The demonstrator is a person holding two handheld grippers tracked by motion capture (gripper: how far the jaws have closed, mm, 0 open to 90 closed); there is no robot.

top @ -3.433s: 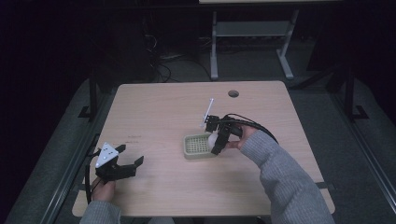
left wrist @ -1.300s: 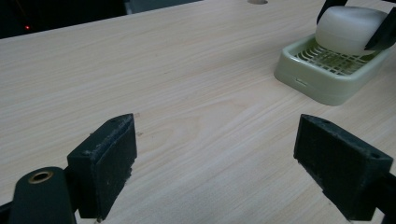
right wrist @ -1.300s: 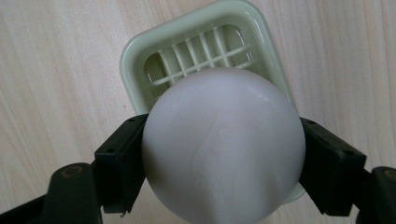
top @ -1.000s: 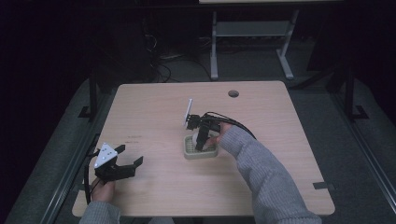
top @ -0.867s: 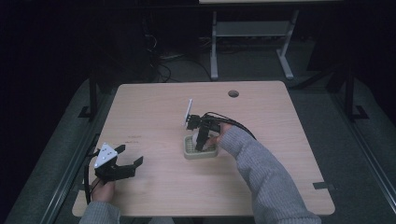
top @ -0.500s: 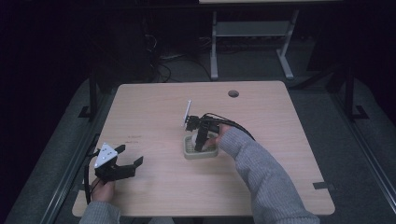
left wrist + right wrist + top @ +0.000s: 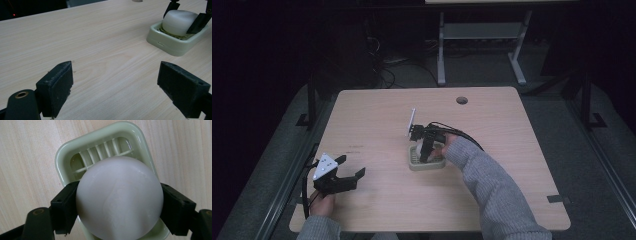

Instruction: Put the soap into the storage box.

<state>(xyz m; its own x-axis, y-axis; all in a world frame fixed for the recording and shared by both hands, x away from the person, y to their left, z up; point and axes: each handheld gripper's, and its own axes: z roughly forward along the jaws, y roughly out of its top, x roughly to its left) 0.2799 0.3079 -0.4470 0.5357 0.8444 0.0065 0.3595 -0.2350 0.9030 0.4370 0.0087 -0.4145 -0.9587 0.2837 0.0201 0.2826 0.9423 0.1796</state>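
A rounded white soap bar (image 7: pixel 118 200) sits low in a pale green ribbed soap dish (image 7: pixel 100 145). My right gripper (image 7: pixel 118 212) is shut on it, one jaw pressing each side. From above, that gripper (image 7: pixel 426 154) points straight down into the dish (image 7: pixel 422 167) at the table's middle. The left gripper view has the soap (image 7: pixel 178 22) touching the dish (image 7: pixel 172 43) ridges at the upper right. My left gripper (image 7: pixel 115 90) is open with bare wood between its jaws. It rests by the front left corner (image 7: pixel 348 168), well apart from the dish.
The light wooden table (image 7: pixel 377 120) has a round cable hole (image 7: pixel 461 100) near its far edge. A strip of dark tape (image 7: pixel 557 198) marks the front right edge. A white desk frame (image 7: pixel 482 35) stands on the dark floor behind.
My right gripper carried the soap leftwards from the dish's right side to over it, then sank slightly into the dish. My left gripper has stayed put.
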